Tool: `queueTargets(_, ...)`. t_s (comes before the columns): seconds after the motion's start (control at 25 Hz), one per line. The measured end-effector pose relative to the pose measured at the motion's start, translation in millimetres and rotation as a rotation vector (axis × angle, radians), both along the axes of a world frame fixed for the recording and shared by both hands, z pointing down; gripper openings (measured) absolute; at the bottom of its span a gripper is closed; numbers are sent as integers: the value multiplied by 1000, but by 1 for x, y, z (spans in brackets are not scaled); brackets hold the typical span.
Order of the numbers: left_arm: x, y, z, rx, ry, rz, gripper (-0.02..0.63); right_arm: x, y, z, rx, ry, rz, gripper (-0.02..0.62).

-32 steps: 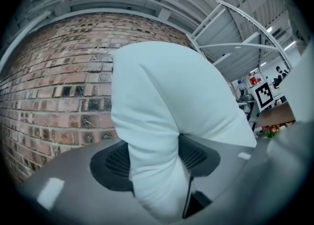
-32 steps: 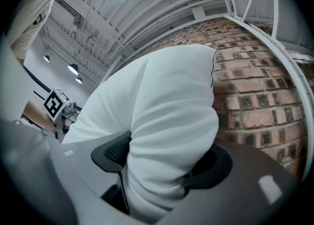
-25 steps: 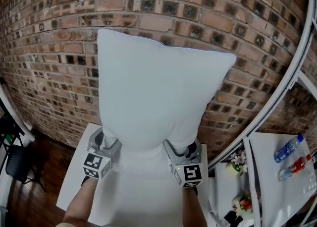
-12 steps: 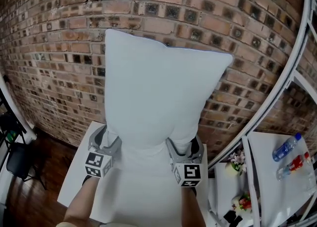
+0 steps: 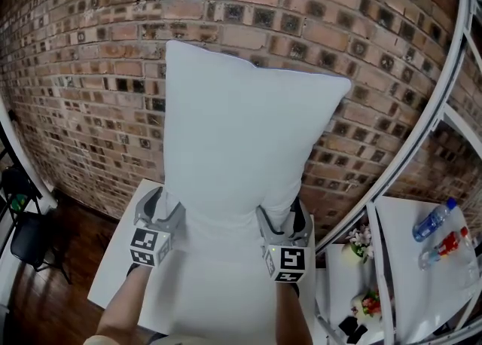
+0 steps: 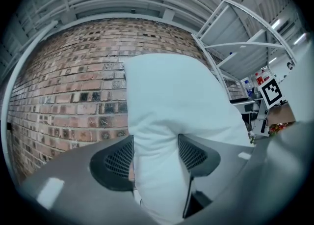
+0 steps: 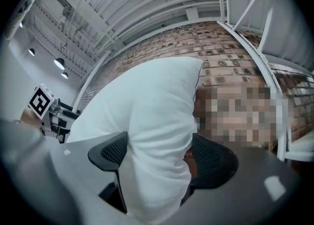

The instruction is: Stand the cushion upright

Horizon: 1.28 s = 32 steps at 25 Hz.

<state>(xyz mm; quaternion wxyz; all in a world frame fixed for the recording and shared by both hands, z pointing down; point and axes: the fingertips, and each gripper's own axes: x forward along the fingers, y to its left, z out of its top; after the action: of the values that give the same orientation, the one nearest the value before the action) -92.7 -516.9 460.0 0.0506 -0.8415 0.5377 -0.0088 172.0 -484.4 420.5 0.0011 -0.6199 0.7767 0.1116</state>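
The cushion stands upright against the brick wall. The left gripper clenches one lower corner. The right gripper, its wide jaws just closing slightly, grasps the other. Next, probably, a gentle release.

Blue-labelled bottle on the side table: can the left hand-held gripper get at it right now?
Probably not: the left hand-held gripper is clamped on the cushion at its lower corner, and the bottle lies on the side table, beyond the cushion.
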Motion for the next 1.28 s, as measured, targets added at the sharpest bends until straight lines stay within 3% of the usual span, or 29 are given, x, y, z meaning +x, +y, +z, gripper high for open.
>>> queueTargets(0.52, -4, 21, -10, 8, -11, -8, 253, -4, 20, 0, 0, 23, 54, 308)
queueTargets(0.72, 6, 43, -13, 22, -11, 42, 225, -11, 29, 4, -40, 2, 77, 244)
queueTargets(1.08, 19, 88, -25, 53, -34, 121, 212, -30, 65, -5, -33, -7, 76, 214)
queueTargets(1.28, 19, 112, -32, 75, -11, 157, 182, -50, 88, -8, -31, 6, 60, 141)
